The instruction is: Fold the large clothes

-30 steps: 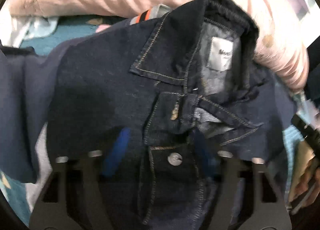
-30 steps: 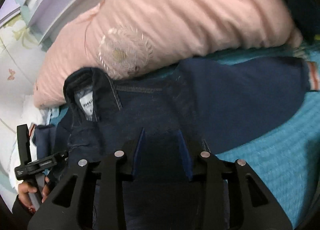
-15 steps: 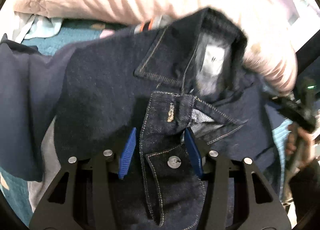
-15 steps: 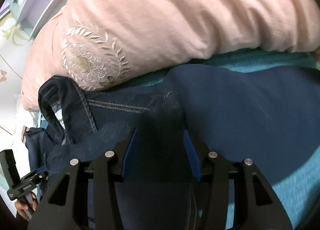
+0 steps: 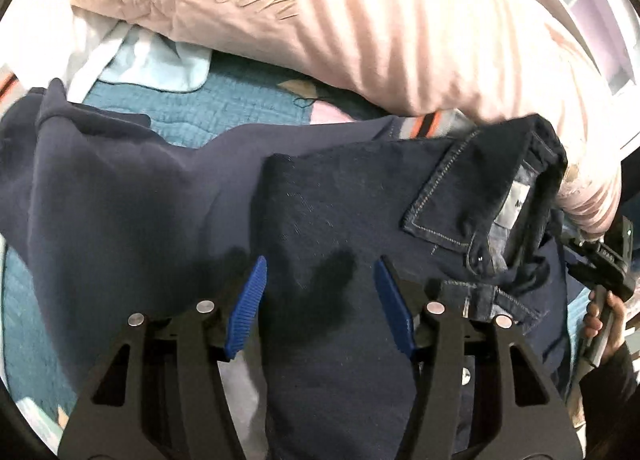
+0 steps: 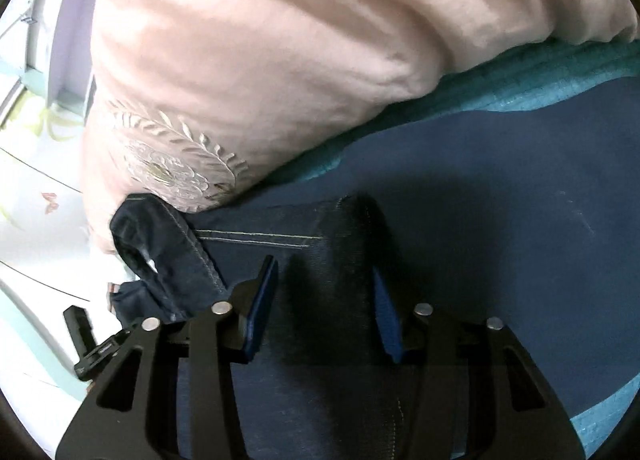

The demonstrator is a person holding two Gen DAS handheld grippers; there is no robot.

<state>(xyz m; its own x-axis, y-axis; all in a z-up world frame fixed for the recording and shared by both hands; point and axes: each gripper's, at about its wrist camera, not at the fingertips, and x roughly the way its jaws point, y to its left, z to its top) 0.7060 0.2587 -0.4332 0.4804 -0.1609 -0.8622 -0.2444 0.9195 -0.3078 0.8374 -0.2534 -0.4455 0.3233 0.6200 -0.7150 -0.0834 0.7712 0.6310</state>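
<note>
Teal quilted bed (image 5: 224, 108), pink pillow (image 5: 400, 20), navy garment (image 5: 120, 196), denim jacket (image 5: 360, 196)

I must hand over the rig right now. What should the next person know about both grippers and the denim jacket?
Left gripper: jaws apart over the denim jacket, have just opened further, nothing pinched.
Right gripper: jaws apart over the jacket's shoulder fold, just closing a little, not gripping.
The jacket lies on a navy garment on the teal bedspread, collar against the pink pillow.
Done: one side looks folded in.
Left: remaining folds, probably.
</note>
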